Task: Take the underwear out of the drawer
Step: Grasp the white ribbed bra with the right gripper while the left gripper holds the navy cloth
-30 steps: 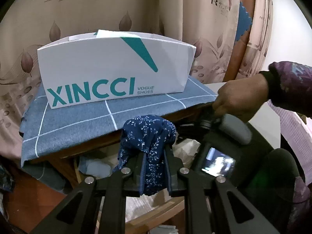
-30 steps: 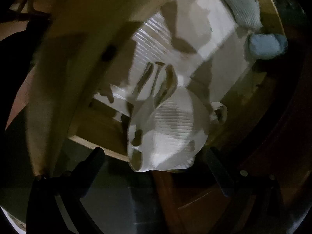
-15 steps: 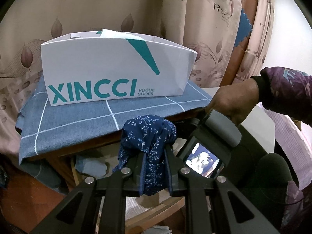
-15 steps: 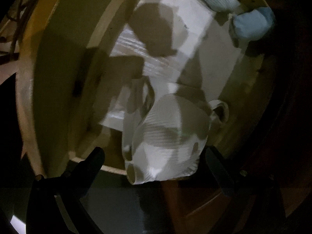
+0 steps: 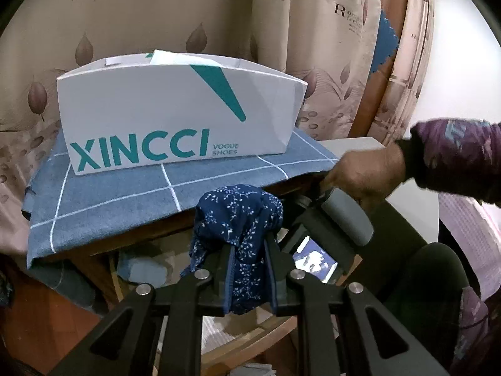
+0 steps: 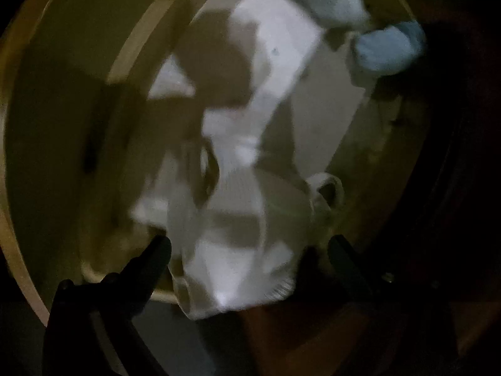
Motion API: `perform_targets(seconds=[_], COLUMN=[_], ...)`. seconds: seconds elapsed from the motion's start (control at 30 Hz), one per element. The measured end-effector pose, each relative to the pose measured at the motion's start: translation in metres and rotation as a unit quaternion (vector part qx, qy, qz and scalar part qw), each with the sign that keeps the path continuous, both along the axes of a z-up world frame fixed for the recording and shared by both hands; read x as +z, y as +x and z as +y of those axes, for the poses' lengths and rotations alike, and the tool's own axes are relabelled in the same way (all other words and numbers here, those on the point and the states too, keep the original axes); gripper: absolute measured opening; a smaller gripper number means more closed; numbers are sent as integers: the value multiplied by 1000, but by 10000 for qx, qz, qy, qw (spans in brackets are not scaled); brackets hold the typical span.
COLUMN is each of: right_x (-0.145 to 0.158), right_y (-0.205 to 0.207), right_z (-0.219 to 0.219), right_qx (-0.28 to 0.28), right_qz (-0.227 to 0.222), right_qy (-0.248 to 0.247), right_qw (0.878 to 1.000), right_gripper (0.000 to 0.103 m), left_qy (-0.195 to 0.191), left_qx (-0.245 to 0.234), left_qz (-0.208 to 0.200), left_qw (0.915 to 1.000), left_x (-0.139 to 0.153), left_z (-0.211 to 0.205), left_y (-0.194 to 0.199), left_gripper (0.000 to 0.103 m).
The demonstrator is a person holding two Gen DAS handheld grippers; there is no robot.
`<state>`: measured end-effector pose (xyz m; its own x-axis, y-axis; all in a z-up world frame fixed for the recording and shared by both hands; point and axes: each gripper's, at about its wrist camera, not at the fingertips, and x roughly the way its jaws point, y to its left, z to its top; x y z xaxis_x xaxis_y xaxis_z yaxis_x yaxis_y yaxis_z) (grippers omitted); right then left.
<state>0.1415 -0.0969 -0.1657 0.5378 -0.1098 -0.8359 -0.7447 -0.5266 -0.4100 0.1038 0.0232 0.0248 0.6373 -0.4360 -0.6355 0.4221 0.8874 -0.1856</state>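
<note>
My left gripper point(image 5: 249, 250) is shut on a bunched dark blue underwear point(image 5: 238, 216) with small white flowers, held up in front of the table edge. In the right wrist view, dim and blurred, I look down into a wooden drawer point(image 6: 62, 125). My right gripper point(image 6: 250, 250) is open, its black fingers point(image 6: 153, 257) wide apart on either side of a crumpled white ribbed garment point(image 6: 244, 238) lying in the drawer. I cannot tell whether the pads touch it. In the left wrist view a person's hand point(image 5: 366, 175) holds that gripper from above.
A white XINCCI shoe box point(image 5: 175, 116) stands on a blue checked cloth point(image 5: 119, 194) over the table. Patterned curtains point(image 5: 313, 31) hang behind. Two light blue rolled items point(image 6: 388, 47) lie in the drawer's far corner, on a white liner point(image 6: 281, 62).
The right gripper has rolled and shifted, so the drawer looks turned and the white garment sits lower between its fingers. The left gripper and the blue underwear have not moved.
</note>
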Motion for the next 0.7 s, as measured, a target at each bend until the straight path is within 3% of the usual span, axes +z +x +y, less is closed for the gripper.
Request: perform_targets(seconds=[0.1, 0.23, 0.27, 0.47, 0.6, 0.7], right_x=[-16, -10, -7, -27, -22, -10], right_y=[3, 16, 22, 32, 36, 33], right_z=[1, 7, 7, -1, 1, 4], right_qx=[-293, -838, -1043, -1339, -1431, -1626], right_qz=[-227, -388, -662, -435, -320, -192], right_qy=[125, 810, 1074, 935, 982, 1143], right_qw=[9992, 9924, 9865, 9856, 9843, 9799], right_gripper=[98, 102, 102, 97, 53, 42], left_qy=[52, 69, 63, 91, 74, 102], left_qx=[4, -2, -12, -38, 3, 12], left_qz=[19, -4, 11, 33, 67, 17], left_qw=[10000, 10000, 10000, 9999, 9999, 9999], left_x=[-1, -1, -2, -4, -5, -4], left_z=[-2, -3, -4, -5, -4, -4], left_y=[1, 1, 2, 2, 4, 3], left_gripper=[18, 18, 18, 18, 18, 18])
